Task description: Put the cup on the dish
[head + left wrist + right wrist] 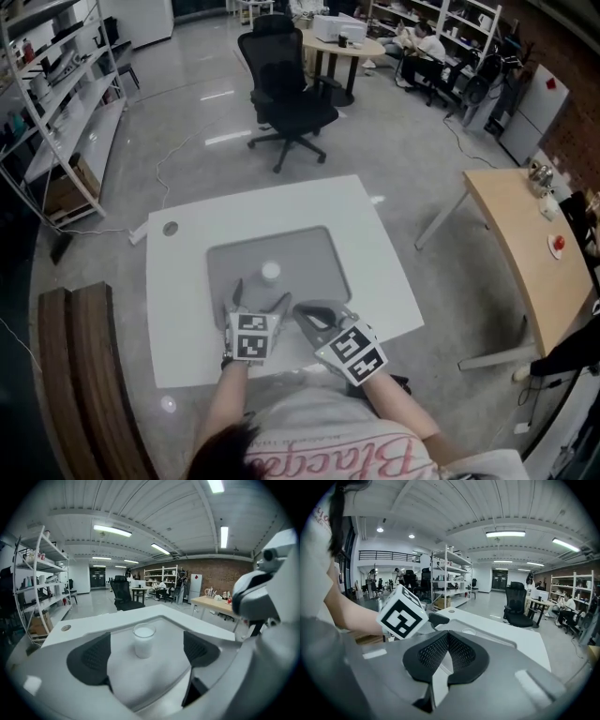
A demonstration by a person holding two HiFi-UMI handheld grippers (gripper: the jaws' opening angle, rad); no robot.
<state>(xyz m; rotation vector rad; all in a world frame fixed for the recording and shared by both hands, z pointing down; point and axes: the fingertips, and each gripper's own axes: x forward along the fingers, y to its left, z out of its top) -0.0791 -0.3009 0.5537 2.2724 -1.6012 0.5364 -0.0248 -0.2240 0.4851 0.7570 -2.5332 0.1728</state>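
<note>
A small white cup point(271, 272) stands upright on the grey rectangular dish point(314, 246) in the middle of the white table point(375, 234). My left gripper point(261, 295) sits just behind the cup at the dish's near edge. In the left gripper view the cup point(143, 640) stands between and a little beyond the black pads point(90, 658), which are wide apart and do not touch it. My right gripper point(314, 315) rests to the right of the left one over the dish's near edge. Its pads point(461, 652) meet with nothing between them.
A black office chair point(286, 94) stands beyond the table. A wooden table point(525, 244) is at the right, a wooden bench point(84, 375) at the left, and metal shelves point(56, 103) at the far left. The white table has a round grommet point(170, 228).
</note>
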